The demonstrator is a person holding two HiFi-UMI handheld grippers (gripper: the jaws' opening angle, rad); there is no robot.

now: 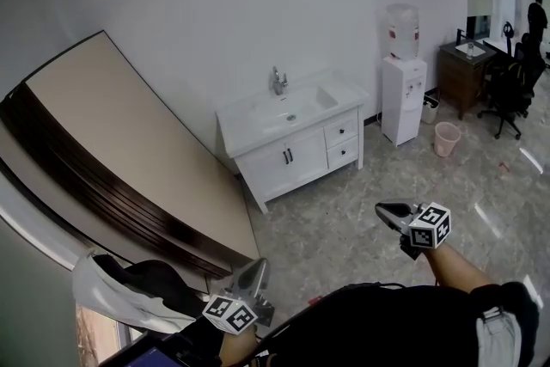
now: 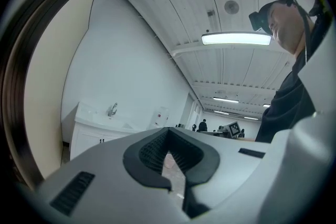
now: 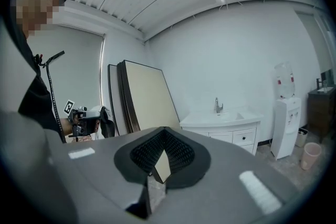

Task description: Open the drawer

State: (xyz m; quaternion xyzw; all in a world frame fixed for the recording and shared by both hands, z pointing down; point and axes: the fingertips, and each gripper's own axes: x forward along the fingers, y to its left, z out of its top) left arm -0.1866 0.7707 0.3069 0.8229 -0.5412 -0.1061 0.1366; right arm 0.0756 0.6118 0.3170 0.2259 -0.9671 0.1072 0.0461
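1. Left gripper point(image 1: 255, 269) and right gripper point(image 1: 388, 212): clenched, empty; vanity point(image 1: 284, 161) at 12 o'clock, well apart.
2. Drawers point(image 1: 333, 136) at its doors' 3 o'clock: stiff, probably light-sliding; pinch the small knob point(image 1: 342, 131).

White sink cabinet point(image 1: 290, 159), drawers point(image 1: 341, 133) shut

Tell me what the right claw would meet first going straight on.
Nothing close: open floor, then probably the left end of the white vanity or the leaning board; depth unclear.
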